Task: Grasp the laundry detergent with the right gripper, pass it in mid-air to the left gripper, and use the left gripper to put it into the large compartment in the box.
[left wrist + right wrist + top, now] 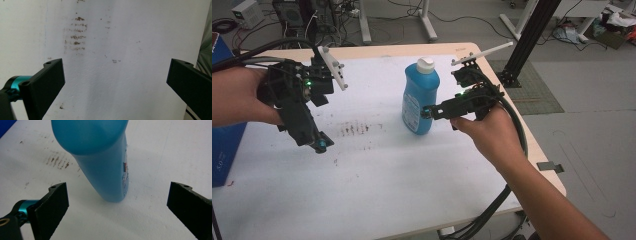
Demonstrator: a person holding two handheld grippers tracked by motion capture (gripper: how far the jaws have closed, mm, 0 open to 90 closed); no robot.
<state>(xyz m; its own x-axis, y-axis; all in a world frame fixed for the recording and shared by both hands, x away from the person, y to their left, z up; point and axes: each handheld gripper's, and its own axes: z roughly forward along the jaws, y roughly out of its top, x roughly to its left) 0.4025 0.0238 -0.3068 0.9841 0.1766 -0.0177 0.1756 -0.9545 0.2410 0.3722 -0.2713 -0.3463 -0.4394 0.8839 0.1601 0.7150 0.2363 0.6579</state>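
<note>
Blue bottle (420,97) before right hand-held gripper (429,111)

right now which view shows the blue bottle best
The high view: the whole blue bottle stands upright with its white cap. The right gripper view has its body from above, top cropped. The left gripper view faces stained table.

Wooden table (546,165), white stained sheet (377,170), grey floor (592,130).

Even, diffuse light; soft shadow beside the blue bottle (100,162), whose near top was blurred, possibly from closeness.
</note>
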